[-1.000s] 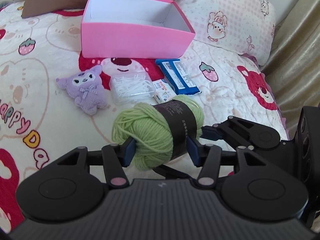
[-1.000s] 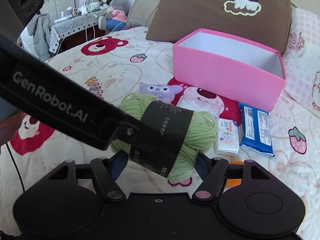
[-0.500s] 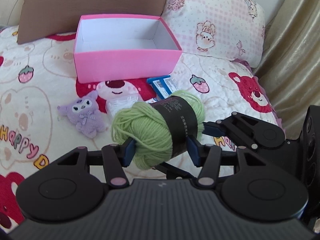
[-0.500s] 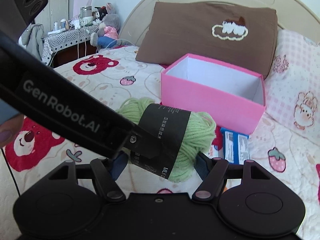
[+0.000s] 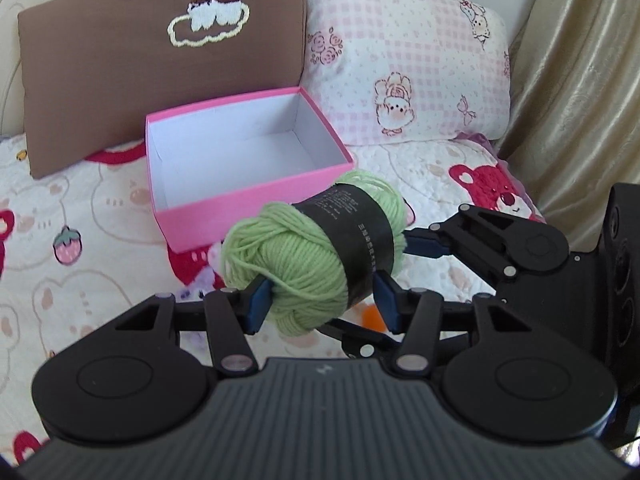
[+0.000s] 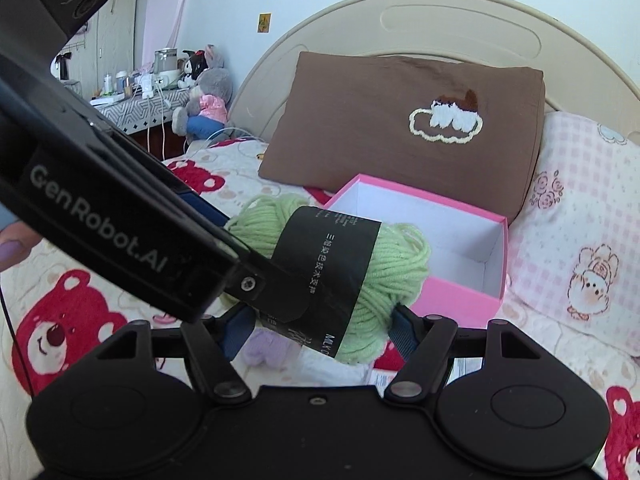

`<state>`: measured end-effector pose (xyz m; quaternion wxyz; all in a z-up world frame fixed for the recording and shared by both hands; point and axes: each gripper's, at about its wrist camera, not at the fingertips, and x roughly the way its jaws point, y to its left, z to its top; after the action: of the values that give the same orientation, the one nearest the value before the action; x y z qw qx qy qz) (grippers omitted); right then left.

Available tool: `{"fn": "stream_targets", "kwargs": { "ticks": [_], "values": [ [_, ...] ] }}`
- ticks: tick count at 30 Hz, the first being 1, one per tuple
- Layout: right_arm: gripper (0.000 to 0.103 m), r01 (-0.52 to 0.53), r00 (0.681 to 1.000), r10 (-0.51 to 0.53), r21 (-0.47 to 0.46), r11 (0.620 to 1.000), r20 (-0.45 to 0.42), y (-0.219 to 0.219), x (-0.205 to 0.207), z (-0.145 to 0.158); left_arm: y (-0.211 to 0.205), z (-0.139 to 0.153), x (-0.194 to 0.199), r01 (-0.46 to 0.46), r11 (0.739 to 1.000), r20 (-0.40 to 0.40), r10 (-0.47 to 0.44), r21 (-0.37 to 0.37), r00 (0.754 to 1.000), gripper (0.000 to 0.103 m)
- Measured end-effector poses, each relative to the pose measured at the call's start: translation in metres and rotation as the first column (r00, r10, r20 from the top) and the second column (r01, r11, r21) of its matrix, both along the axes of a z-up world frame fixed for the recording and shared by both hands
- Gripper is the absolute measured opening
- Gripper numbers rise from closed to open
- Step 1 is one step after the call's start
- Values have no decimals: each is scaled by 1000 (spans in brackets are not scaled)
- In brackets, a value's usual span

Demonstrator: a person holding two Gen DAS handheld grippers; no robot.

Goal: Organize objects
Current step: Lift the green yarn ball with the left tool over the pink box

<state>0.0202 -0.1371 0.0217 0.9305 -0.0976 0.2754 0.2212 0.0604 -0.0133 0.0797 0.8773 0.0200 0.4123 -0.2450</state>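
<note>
Both grippers are clamping the green yarn ball [image 5: 316,252]: my left gripper [image 5: 322,300] and my right gripper [image 6: 320,326] are gripping it together, off the bed, just near of the open pink box [image 5: 240,200], which is sitting before the brown pillow [image 5: 120,60].

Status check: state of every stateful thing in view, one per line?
yarn: lifted off the bed, near the box's front corner, gripped at both ends
box: open, empty, no lid seen
left gripper: shut on yarn
right gripper: shut on yarn
brown pillow: propped up behind the box
</note>
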Motion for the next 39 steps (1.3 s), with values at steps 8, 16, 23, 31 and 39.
{"fn": "stream_targets", "kwargs": {
  "ticks": [8, 16, 23, 31, 39],
  "values": [
    [68, -9, 999, 11, 50, 999, -39, 1, 60, 23, 26, 12, 67, -72, 994, -53, 68, -85, 996, 52],
    [67, -2, 995, 5, 38, 999, -103, 4, 134, 17, 30, -11, 142, -124, 987, -84, 115, -106, 990, 53],
    [67, -42, 979, 49, 39, 998, -200, 3, 217, -7, 43, -59, 233, -163, 982, -146, 148, -93, 978, 54],
    [65, -31, 961, 13, -61, 998, -276, 11, 288, -49, 43, -116, 290, -213, 970, -165, 193, -115, 967, 54],
    [64, -16, 931, -13, -78, 997, -364, 17, 339, -88, 37, -157, 335, -235, 969, -221, 215, -72, 951, 54]
  ]
}}
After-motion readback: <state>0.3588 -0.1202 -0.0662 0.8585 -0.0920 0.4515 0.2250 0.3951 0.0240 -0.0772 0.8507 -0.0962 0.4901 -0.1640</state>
